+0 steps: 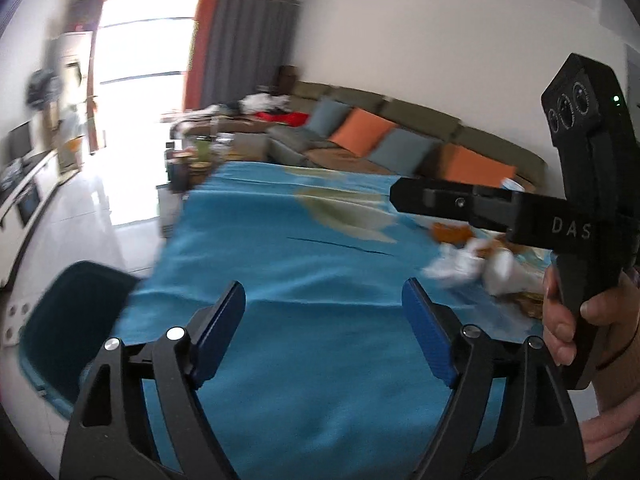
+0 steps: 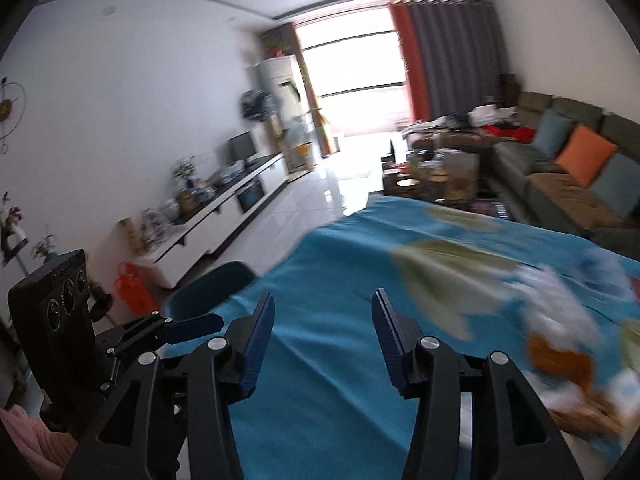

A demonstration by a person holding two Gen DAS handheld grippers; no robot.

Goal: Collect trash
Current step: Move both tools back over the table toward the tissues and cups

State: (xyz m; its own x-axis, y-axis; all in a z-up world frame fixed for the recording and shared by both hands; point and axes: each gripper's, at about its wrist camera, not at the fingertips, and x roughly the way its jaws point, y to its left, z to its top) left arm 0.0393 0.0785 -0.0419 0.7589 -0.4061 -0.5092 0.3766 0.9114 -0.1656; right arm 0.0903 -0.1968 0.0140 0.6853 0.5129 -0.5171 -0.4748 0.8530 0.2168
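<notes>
Two empty grippers hang over a table spread with a blue cloth (image 1: pixel 320 280) printed with pale green leaf shapes, and the placing of everything around it reads as a clearing-up layout. Behind the table a long olive sofa with orange and grey-blue cushions (image 1: pixel 384 132) runs along the wall, well apart from the work.

At the table's left edge stands a dark teal open-topped bin (image 1: pixel 76 320), its mouth just beside and below the cloth, likely so that rubbish can be carried a short way sideways and dropped in. It also shows in the right wrist view (image 2: pixel 212 288), partly behind the other tool.

On the right part of the cloth lies the trash, a blurred heap of crumpled white paper and orange-brown scraps (image 1: pixel 476 256); in the right wrist view it spreads along the right side (image 2: pixel 560 340). What each piece is cannot be told through the blur. It sits on the side opposite the bin, so each piece has to cross the table.

Over bare cloth, the left gripper (image 1: pixel 324 312) has its blue-padded jaws spread wide with nothing between them. Beside it, the right gripper (image 2: pixel 324 332) shows a narrower gap, also empty, with only cloth beyond its pads. A hand (image 1: pixel 576 320) grips the black handle of the right tool. Both tools point down toward the table, which suggests a reach for the heap is next, though neither touches it yet.
</notes>
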